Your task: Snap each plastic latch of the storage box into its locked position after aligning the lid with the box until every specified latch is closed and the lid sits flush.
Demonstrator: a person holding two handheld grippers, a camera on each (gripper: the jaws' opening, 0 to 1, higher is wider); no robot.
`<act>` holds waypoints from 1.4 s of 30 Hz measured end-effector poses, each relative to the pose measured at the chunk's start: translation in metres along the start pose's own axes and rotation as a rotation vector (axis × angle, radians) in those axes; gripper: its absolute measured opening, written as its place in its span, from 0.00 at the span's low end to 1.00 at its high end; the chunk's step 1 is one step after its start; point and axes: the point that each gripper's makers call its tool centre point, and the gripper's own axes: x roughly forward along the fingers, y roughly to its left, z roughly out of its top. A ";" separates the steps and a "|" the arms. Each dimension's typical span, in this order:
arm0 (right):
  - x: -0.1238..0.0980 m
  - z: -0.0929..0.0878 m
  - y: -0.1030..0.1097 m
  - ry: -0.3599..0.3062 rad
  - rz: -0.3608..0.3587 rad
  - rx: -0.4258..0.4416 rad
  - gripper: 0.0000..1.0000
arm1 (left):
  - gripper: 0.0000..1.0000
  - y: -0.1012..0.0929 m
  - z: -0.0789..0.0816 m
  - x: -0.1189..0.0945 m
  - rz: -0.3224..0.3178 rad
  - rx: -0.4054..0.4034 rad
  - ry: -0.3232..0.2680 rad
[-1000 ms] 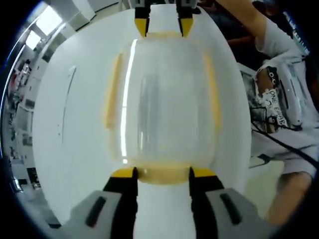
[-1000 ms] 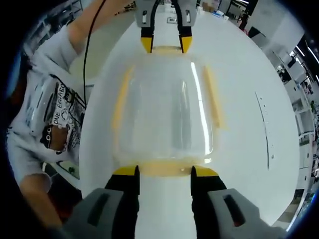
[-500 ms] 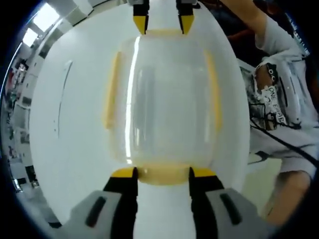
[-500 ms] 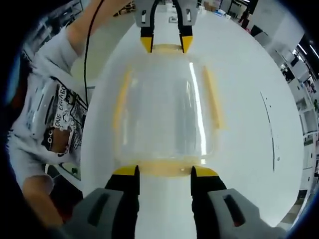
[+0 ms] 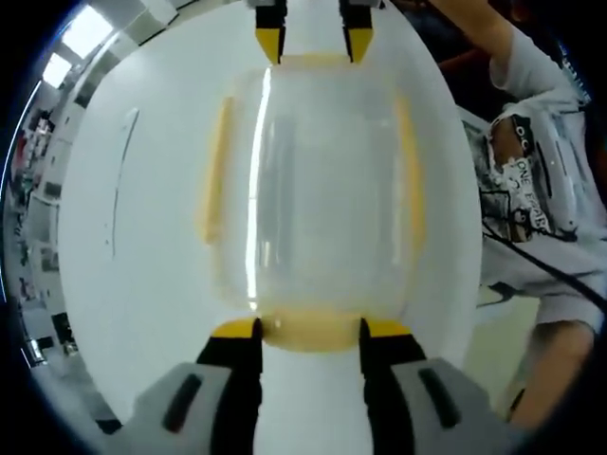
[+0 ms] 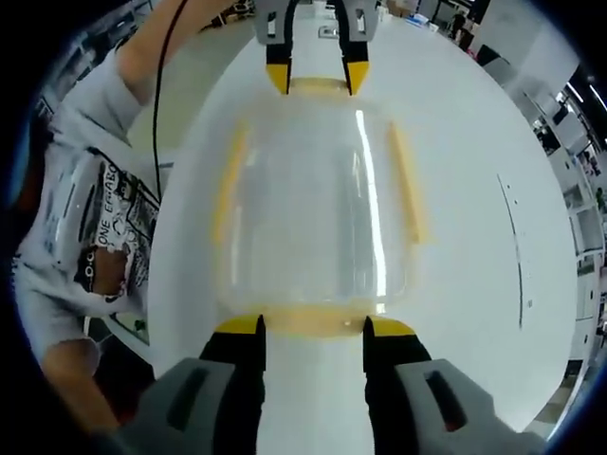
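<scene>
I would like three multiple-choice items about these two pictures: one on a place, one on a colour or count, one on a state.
1. Where does the storage box stand?
A. on a white table
B. on the floor
C. on a chair

2. What colour are the latches on the box?
A. blue
B. yellow
C. red

3. How do the fingers of the left gripper stand?
A. closed together
B. apart, at the two ends of the near latch
C. holding a cloth

Answers:
1 A: the white table lies all around the box.
2 B: the near latch and the side latch are yellow.
3 B: a finger sits at each end of the latch, with a gap between.
</scene>
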 end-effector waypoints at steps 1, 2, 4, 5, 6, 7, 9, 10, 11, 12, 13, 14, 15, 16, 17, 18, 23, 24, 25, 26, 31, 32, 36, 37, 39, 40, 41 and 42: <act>0.001 0.000 -0.001 0.002 -0.005 0.000 0.40 | 0.39 -0.001 -0.001 0.001 -0.003 -0.003 0.002; 0.000 0.000 0.000 0.000 0.000 0.001 0.40 | 0.39 -0.003 -0.001 0.002 -0.018 -0.010 0.009; -0.001 0.000 0.005 -0.001 0.017 0.002 0.40 | 0.39 -0.007 -0.001 0.002 -0.030 -0.009 0.007; -0.001 -0.001 0.006 0.000 0.023 0.004 0.40 | 0.39 -0.008 -0.001 0.002 -0.033 -0.008 0.005; -0.001 -0.001 0.007 -0.003 0.026 0.004 0.40 | 0.39 -0.006 -0.003 0.001 -0.045 -0.011 0.003; -0.001 -0.001 0.007 -0.003 0.026 0.003 0.40 | 0.39 -0.002 -0.005 0.000 -0.045 -0.013 0.004; -0.001 -0.001 0.008 -0.002 0.025 0.002 0.40 | 0.39 0.004 -0.009 -0.002 -0.047 -0.015 0.007; -0.001 0.000 0.008 -0.002 0.022 -0.007 0.40 | 0.39 0.002 -0.010 -0.002 -0.055 -0.017 0.010; -0.001 0.000 0.007 0.000 0.021 -0.007 0.40 | 0.39 0.002 -0.010 -0.001 -0.056 -0.017 0.012; -0.001 0.000 0.007 0.002 0.022 -0.006 0.40 | 0.39 0.001 -0.010 -0.002 -0.056 -0.019 0.013; -0.001 -0.001 0.007 0.002 0.022 -0.006 0.40 | 0.39 0.001 -0.011 -0.002 -0.057 -0.020 0.012; -0.001 -0.001 0.007 0.002 0.023 -0.006 0.40 | 0.39 0.001 -0.010 -0.002 -0.057 -0.022 0.011; -0.001 -0.001 0.007 0.002 0.023 -0.004 0.40 | 0.39 0.001 -0.010 -0.001 -0.058 -0.021 0.011; -0.001 -0.001 0.007 0.003 0.023 -0.004 0.40 | 0.39 0.000 -0.010 -0.001 -0.058 -0.022 0.014; -0.001 -0.001 0.007 0.004 0.024 -0.003 0.41 | 0.40 -0.001 -0.010 0.000 -0.059 -0.021 0.017; -0.001 -0.001 0.007 0.003 0.025 -0.003 0.41 | 0.40 -0.001 -0.010 0.000 -0.059 -0.020 0.020; 0.000 -0.002 0.006 -0.017 0.039 -0.006 0.41 | 0.40 -0.007 -0.009 0.003 -0.066 -0.021 0.030; 0.000 -0.002 0.006 -0.022 0.042 -0.009 0.41 | 0.40 -0.009 -0.008 0.004 -0.066 -0.022 0.029; 0.000 -0.002 0.006 -0.025 0.043 -0.011 0.41 | 0.40 -0.010 -0.008 0.005 -0.067 -0.024 0.029; 0.000 -0.002 0.006 -0.031 0.044 -0.015 0.41 | 0.40 -0.012 -0.007 0.005 -0.067 -0.026 0.028; 0.001 -0.001 0.006 -0.041 0.045 -0.025 0.41 | 0.42 -0.017 -0.005 0.007 -0.068 -0.016 0.019; 0.001 -0.001 0.006 -0.041 0.044 -0.029 0.41 | 0.43 -0.018 -0.004 0.007 -0.067 -0.012 0.017; 0.001 -0.001 0.006 -0.056 0.037 -0.038 0.41 | 0.46 -0.017 -0.002 0.013 -0.069 0.023 0.017; 0.001 -0.002 0.006 -0.059 0.031 -0.048 0.41 | 0.47 -0.016 -0.003 0.015 -0.070 0.018 0.021; 0.001 -0.003 0.006 -0.065 0.023 -0.063 0.41 | 0.49 -0.014 -0.004 0.017 -0.075 0.007 0.021; 0.001 -0.003 0.006 -0.071 0.021 -0.067 0.41 | 0.49 -0.013 -0.004 0.017 -0.079 0.002 0.019; 0.001 -0.003 0.006 -0.077 0.018 -0.071 0.41 | 0.49 -0.013 -0.005 0.018 -0.082 -0.004 0.015; 0.001 -0.004 0.006 -0.083 0.016 -0.073 0.41 | 0.49 -0.013 -0.005 0.018 -0.083 -0.012 0.008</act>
